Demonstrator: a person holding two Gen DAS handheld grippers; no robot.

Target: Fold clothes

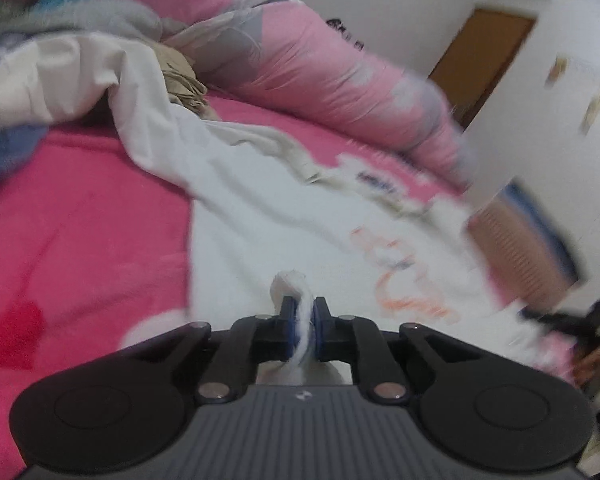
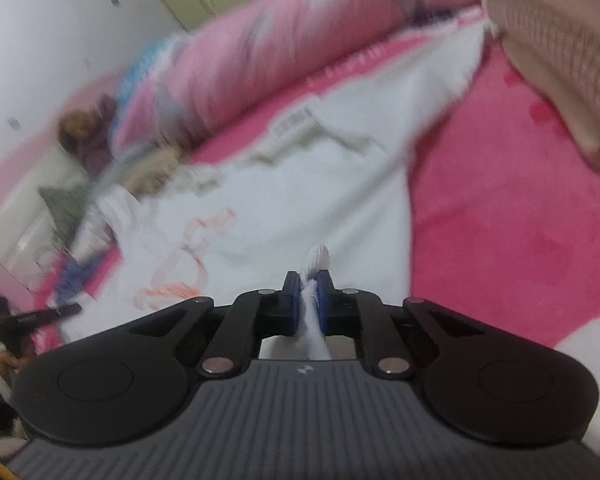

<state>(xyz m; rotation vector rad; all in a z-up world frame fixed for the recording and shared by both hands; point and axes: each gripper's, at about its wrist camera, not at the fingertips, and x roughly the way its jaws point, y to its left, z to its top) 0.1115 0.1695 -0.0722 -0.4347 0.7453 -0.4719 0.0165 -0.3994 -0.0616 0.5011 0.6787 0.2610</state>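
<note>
No legible text: blurred print on the white garment (image 1: 284, 216).

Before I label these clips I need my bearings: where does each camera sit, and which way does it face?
Left wrist view: on the left gripper, facing forward and down over a white T-shirt on a pink bed cover; its fingers pinch the shirt's near edge.
Right wrist view: on the right gripper, facing forward and down across the same white T-shirt; its fingers pinch the shirt's edge too.
Shared: the shirt with its orange print, the bed cover and the rolled pink duvet.
</note>
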